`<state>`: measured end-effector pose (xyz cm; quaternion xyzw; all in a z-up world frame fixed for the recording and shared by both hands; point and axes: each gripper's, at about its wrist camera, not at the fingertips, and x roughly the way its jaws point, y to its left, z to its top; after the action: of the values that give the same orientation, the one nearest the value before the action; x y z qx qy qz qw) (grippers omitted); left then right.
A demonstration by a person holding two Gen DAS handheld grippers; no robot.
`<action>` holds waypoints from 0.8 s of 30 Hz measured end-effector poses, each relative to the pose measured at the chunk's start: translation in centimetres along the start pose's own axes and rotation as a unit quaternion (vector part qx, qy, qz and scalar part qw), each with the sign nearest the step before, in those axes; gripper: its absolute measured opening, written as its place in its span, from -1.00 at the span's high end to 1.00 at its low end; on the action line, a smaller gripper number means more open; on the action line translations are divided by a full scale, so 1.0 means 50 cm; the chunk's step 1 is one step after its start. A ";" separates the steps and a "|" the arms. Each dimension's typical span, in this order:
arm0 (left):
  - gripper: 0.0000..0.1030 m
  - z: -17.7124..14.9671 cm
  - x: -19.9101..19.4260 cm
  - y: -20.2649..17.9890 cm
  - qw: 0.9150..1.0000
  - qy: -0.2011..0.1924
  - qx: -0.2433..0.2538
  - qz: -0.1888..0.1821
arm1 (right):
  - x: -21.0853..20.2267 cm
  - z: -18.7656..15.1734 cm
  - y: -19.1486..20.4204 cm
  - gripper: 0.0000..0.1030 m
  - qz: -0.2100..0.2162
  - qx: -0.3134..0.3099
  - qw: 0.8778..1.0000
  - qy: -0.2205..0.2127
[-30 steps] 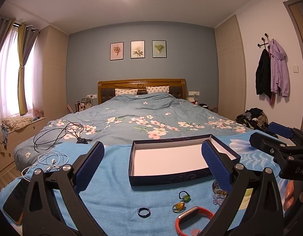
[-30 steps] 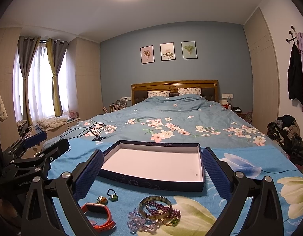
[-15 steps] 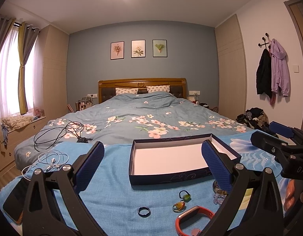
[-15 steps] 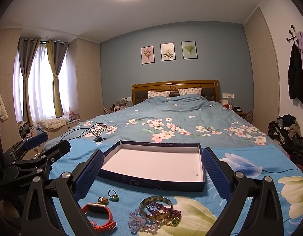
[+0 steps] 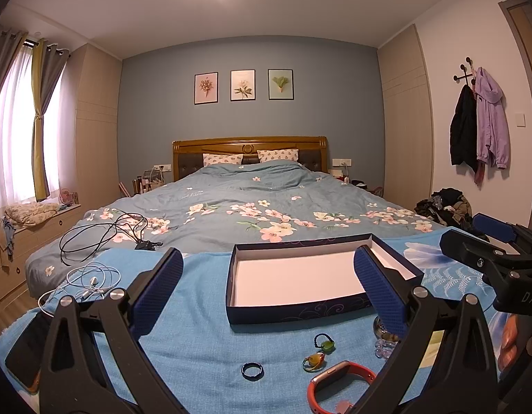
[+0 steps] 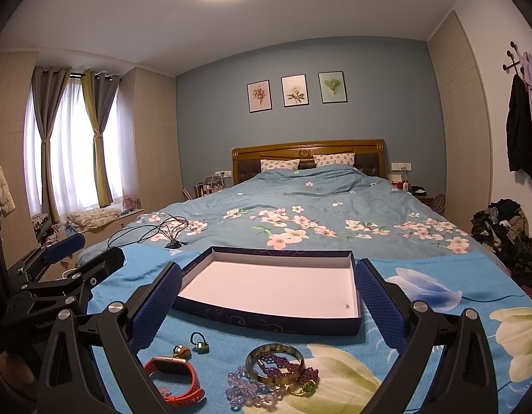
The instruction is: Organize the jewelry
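Note:
An empty dark blue box (image 5: 293, 305) (image 6: 266, 317) with a white floor lies on the blue cloth at the foot of the bed. In front of it lie a dark ring (image 5: 252, 370), two small green and amber rings (image 5: 324, 342) (image 6: 199, 342), an orange wristband (image 5: 338, 384) (image 6: 174, 379), a brown bangle (image 6: 275, 362), purple beads (image 6: 286, 369) and pale blue beads (image 6: 245, 391). My left gripper (image 5: 267, 289) is open above the cloth, with nothing between its fingers. My right gripper (image 6: 268, 296) is open too, hovering over the jewelry.
A phone (image 5: 24, 352) and white earphones (image 5: 86, 281) lie on the cloth's left part, black cables (image 5: 103, 234) on the flowered duvet. Clothes are piled on the floor at the right (image 6: 507, 231). The other gripper shows at each view's edge (image 5: 500, 262) (image 6: 58, 276).
Both grippers have drifted very slightly; the box and jewelry lie where they were. Both stay open.

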<state>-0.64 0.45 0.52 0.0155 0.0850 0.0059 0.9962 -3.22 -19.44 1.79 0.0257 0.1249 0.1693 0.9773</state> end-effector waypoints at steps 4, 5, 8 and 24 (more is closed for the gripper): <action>-0.89 -0.002 -0.003 -0.002 1.000 0.002 0.000 0.000 | 0.000 0.000 -0.002 -0.87 0.000 0.000 1.000 0.000; -0.89 -0.002 -0.003 -0.002 1.000 0.002 0.001 0.000 | 0.000 0.000 -0.001 -0.87 0.001 0.000 1.000 0.000; -0.89 -0.001 -0.002 -0.002 1.000 0.002 0.001 0.000 | 0.000 -0.001 -0.002 -0.87 0.001 0.001 1.000 0.000; -0.89 -0.004 -0.001 -0.004 1.000 0.004 0.000 0.000 | 0.004 -0.001 -0.005 -0.87 0.002 0.003 1.000 0.003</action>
<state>-0.73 0.25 0.33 0.0160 0.0888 0.0061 0.9959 -2.97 -19.60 1.66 0.0285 0.1280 0.1711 0.9765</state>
